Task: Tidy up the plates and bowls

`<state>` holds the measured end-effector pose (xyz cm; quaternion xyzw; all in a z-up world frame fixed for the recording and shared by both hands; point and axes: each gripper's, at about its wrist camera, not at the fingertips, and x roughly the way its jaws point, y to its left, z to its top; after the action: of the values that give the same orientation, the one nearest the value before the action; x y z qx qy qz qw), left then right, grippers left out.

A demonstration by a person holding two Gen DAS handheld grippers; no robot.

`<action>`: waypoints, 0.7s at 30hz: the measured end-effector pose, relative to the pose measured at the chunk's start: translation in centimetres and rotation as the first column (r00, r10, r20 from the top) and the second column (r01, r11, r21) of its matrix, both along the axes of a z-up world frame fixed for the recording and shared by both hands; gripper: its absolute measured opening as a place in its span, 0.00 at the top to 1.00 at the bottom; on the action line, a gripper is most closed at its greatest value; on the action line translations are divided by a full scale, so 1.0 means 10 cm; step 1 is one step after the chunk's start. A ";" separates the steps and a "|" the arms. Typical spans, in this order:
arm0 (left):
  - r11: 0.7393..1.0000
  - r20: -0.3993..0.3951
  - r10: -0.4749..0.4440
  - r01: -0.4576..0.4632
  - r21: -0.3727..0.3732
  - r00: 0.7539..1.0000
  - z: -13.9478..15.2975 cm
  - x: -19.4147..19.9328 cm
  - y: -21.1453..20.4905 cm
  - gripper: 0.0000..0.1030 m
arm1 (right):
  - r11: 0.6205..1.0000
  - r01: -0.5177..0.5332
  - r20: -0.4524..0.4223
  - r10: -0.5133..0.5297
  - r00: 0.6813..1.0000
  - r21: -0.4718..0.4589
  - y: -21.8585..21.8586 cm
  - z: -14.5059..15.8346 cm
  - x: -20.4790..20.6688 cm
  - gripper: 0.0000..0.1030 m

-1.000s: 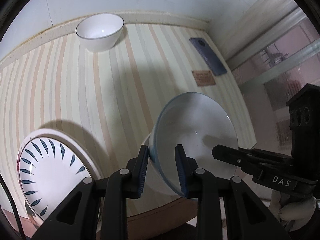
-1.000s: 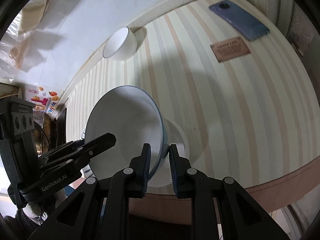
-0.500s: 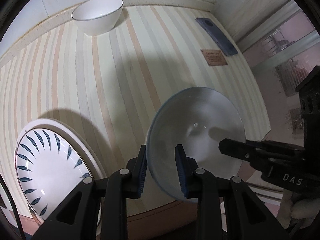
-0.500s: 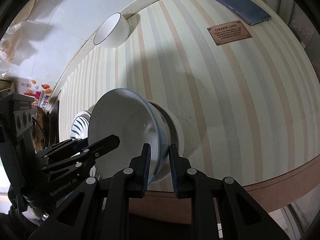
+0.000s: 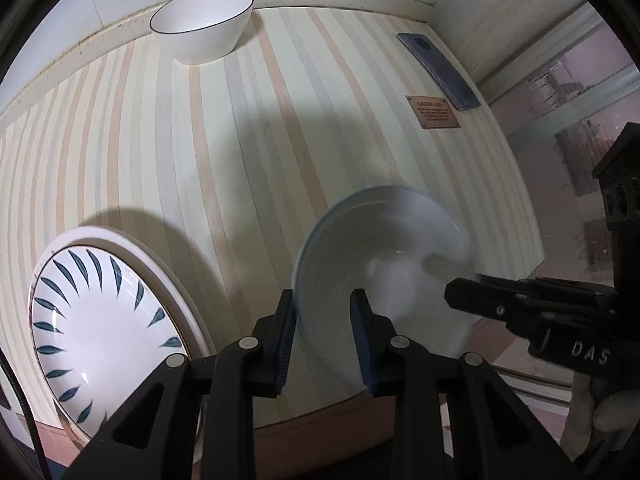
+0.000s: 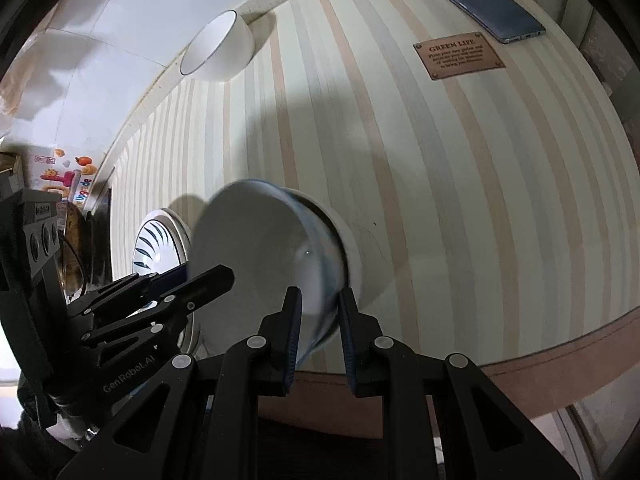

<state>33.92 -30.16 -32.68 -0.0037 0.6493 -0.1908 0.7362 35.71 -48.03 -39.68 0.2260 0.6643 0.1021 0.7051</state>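
Note:
A blue-rimmed bowl (image 5: 380, 264) hangs tilted over the near edge of the striped table (image 5: 240, 140), blurred by motion. My left gripper (image 5: 322, 320) is shut on its left rim, one pad inside and one outside. My right gripper (image 6: 320, 320) grips the opposite rim of the bowl (image 6: 260, 248), and its jaws are opening, with the rim still between the pads. Each gripper shows in the other's view: the right gripper (image 5: 460, 292), the left gripper (image 6: 216, 276). A leaf-patterned plate (image 5: 100, 320) lies at the near left.
A white bowl with a thin dark rim (image 5: 204, 28) stands at the back by the wall. A blue phone (image 5: 438, 72) and a brown plaque (image 5: 432, 112) lie at the far right. The table's front edge (image 6: 560, 344) runs just under the grippers.
The blue-rimmed bowl has sunk toward the table's near edge and tipped further, and is now blurred. The patterned plate has come into the right wrist view.

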 end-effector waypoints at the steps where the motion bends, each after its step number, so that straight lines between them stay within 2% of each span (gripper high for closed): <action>1: 1.000 0.003 0.001 -0.001 -0.002 1.000 0.03 0.00 0.02 0.76 | 1.000 -0.001 0.000 0.001 1.000 0.003 -0.02 0.02 0.01 0.77; 4: 0.999 0.023 0.035 -0.035 -0.020 0.999 0.21 0.08 0.15 0.75 | 0.998 0.024 -0.006 -0.024 1.000 0.055 -0.17 0.18 0.08 0.76; 6: 0.997 0.048 0.077 -0.075 -0.028 0.996 0.33 0.21 0.24 0.75 | 0.996 0.037 0.024 -0.039 0.999 0.081 -0.26 0.33 0.21 0.66; 7: 0.994 0.061 0.101 -0.099 -0.038 0.993 0.39 0.31 0.30 0.73 | 0.995 0.046 0.040 -0.050 0.998 0.093 -0.29 0.41 0.30 0.56; 8: 0.990 0.078 0.136 -0.132 -0.053 0.988 0.45 0.47 0.37 0.71 | 0.993 0.056 0.062 -0.063 0.996 0.108 -0.32 0.47 0.42 0.52; 10: 0.981 0.088 0.187 -0.180 -0.076 0.978 0.49 0.73 0.48 0.68 | 0.990 0.060 0.112 -0.075 0.991 0.131 -0.32 0.55 0.76 0.51; 12: 0.961 0.079 0.258 -0.248 -0.124 0.963 0.49 1.09 0.63 0.68 | 0.988 0.064 0.149 -0.085 0.985 0.142 -0.27 0.56 1.07 0.51; 14: 0.942 0.071 0.316 -0.304 -0.142 0.946 0.44 1.40 0.75 0.68 | 0.985 0.064 0.165 -0.091 0.982 0.161 -0.19 0.51 1.40 0.51; 17: 0.919 0.053 0.383 -0.374 -0.126 0.922 0.30 1.84 0.90 0.68 | 0.986 0.052 0.180 -0.081 0.980 0.160 -0.02 0.39 1.88 0.51; 21: 0.890 0.021 0.447 -0.443 -0.114 0.894 0.08 2.30 1.08 0.68 | 0.985 0.042 0.154 -0.069 0.986 0.167 0.22 0.12 2.44 0.51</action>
<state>56.90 -19.37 -31.86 -0.1868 0.6029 -0.0513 0.7739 60.13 -45.83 -38.46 0.2925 0.5885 0.1541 0.7378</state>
